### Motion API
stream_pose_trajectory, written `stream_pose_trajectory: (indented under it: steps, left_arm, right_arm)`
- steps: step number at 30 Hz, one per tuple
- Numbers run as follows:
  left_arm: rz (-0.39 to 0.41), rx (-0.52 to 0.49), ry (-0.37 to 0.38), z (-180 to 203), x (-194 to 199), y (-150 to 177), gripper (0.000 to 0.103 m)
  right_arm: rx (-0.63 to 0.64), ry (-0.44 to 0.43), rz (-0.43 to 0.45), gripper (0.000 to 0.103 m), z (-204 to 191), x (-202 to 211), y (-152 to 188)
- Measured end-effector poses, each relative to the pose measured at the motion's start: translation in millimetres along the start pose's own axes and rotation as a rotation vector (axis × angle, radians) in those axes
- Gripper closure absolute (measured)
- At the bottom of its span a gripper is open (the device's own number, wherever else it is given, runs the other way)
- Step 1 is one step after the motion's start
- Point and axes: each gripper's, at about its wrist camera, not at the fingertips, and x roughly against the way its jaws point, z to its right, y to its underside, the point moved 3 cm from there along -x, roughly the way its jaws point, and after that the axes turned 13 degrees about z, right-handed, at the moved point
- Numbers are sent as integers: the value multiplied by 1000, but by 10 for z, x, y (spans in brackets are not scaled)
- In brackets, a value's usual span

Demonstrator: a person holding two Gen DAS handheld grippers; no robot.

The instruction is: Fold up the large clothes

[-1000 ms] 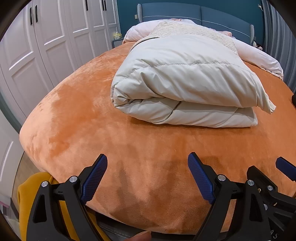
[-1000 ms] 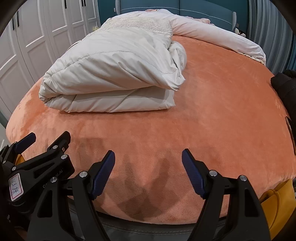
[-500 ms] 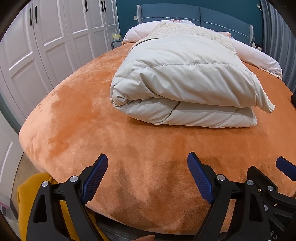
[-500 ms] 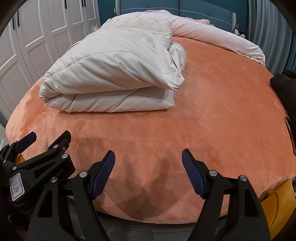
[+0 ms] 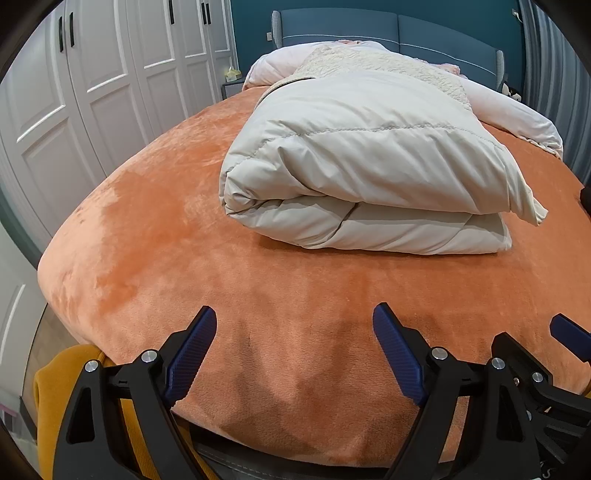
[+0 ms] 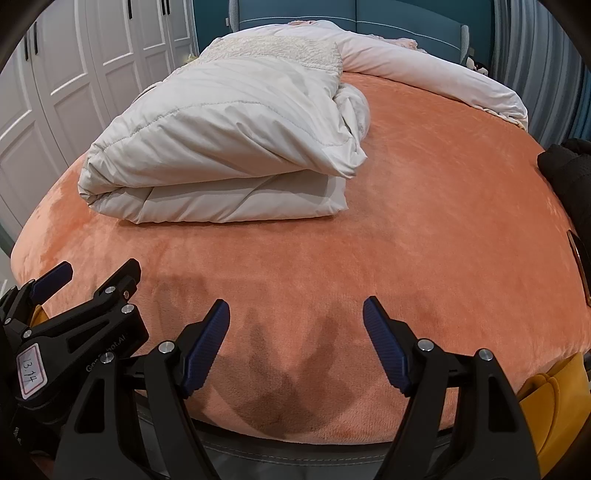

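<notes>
Both my grippers, left and right, hang wide apart and empty over the orange blanket. The folded pale coat lies well ahead, mid-bed; I'd only tuck its loose right corner, gently.

A wide bed covered in an orange plush blanket fills most of both views. Behind it stands a padded blue headboard with pale piping, set against a dark teal wall. Along the left side runs a row of white panelled wardrobe doors with slim black handles. Between the wardrobe and the headboard sits a small grey bedside table with a yellowish box on top. Grey pleated curtains hang on the right side. A strip of wooden floor shows beside the bed's near left corner. The light is soft and even.
</notes>
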Motion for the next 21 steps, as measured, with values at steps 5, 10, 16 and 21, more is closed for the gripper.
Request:
stream_pose_trajectory:
  steps: [5,10,16,21]
  left_arm:
    - [4,-9,2,19,7,-3,23]
    - [7,-13,1,31,6,-6,23]
    - [11,-14,0,26,-5,-12,24]
    - [11,-13,0,22,-3,-8,24]
  right_arm:
    - [-1,4,1,31,1,3,6]
    - [-2,7,2,31,5,5,7]
    - [-3,9,6,31,-5,4,4]
    - [-4,14,10,31,-12,11,10]
